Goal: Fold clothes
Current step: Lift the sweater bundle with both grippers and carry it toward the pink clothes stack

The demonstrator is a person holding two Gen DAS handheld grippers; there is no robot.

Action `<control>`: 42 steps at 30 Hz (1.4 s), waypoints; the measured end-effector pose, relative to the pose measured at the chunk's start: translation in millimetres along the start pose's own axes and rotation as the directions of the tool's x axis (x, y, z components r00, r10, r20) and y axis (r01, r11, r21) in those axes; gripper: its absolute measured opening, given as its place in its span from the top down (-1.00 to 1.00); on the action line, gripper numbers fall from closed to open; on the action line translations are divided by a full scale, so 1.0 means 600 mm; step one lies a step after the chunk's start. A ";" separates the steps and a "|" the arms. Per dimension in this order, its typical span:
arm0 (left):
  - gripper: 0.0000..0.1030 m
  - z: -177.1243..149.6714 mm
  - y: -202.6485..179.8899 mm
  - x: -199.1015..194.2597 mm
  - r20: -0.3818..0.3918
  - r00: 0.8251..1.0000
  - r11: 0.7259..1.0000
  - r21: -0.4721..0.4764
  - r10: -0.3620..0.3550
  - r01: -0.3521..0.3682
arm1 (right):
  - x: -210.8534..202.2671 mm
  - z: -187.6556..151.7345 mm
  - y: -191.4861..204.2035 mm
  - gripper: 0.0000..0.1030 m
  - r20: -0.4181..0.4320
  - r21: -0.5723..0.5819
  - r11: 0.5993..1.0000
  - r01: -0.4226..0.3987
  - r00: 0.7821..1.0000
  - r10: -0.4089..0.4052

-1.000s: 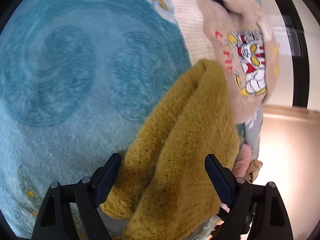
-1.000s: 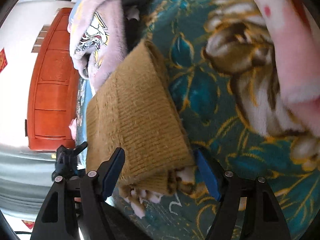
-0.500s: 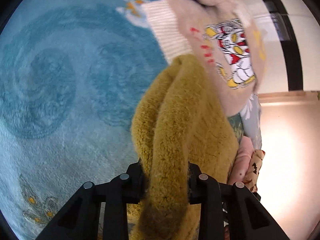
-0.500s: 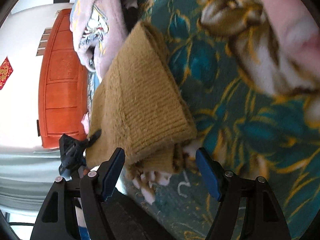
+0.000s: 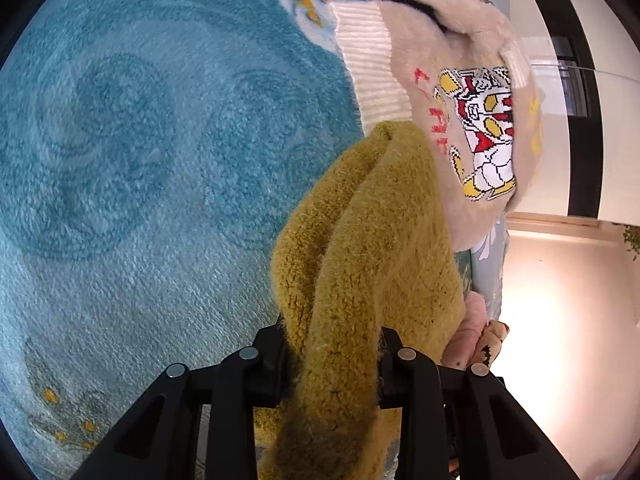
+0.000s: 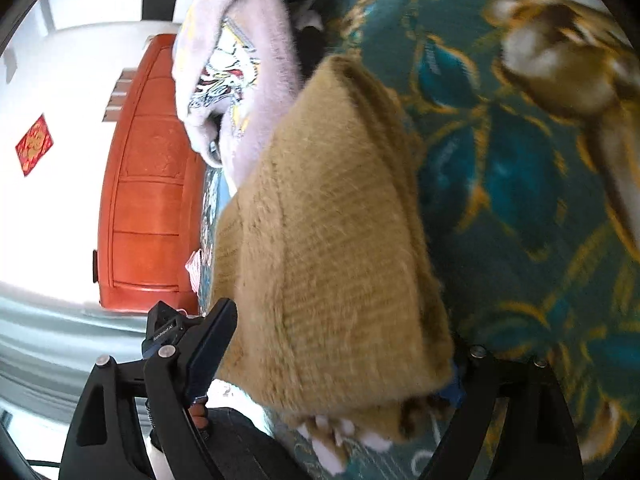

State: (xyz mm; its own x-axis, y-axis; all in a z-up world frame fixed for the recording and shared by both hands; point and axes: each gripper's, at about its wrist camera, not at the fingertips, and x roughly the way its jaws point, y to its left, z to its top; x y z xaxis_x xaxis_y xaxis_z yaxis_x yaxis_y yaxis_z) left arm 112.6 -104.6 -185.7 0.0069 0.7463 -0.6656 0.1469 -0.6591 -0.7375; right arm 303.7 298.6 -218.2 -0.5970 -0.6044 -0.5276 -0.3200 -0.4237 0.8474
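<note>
At the bottom centre of the left wrist view, the left gripper (image 5: 332, 364) is clamped on a bunched fold of the mustard knit sweater (image 5: 368, 248), whose fuzzy fabric rises from between the black jaws toward the middle right of the frame. Behind it, in the upper right, lies a beige sweater (image 5: 472, 92) with a ribbed cream cuff and a knitted cartoon figure in red, yellow and white; red letters run beside the figure, but they are too distorted to read. Both garments rest on a plush teal blanket (image 5: 140, 140) that fills the left half of that frame. In the right wrist view the mustard sweater (image 6: 332, 248) shows as a folded ribbed block across the centre and lower middle, with the right gripper (image 6: 340, 364) at the bottom; its jaws are opening, the sweater lies between them, and the left finger stands clear of the cloth while the right one is mostly hidden behind it. The beige sweater (image 6: 232, 68) sits in the upper left, over a dark teal floral cover (image 6: 500, 168) on the right. A small label on the black device (image 6: 164, 330) beside the left finger is too small to read. A red wooden cabinet (image 6: 144, 200) stands at the left, with a red diamond-shaped wall decoration (image 6: 34, 146) farther left.
</note>
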 end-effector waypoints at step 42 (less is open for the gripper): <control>0.38 -0.315 -0.428 -0.122 0.211 0.977 0.722 0.673 0.021 -0.161 | -0.368 -0.078 0.187 0.32 0.240 -0.275 0.961 -0.016 0.967 0.084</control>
State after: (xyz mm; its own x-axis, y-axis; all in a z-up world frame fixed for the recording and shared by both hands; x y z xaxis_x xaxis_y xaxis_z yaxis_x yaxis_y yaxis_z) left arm 261.2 27.6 74.2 -0.1993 0.6957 -0.6901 -0.5603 -0.6587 -0.5022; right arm 433.9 352.6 -9.3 -0.7809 -0.4584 -0.4244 -0.0958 -0.5835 0.8064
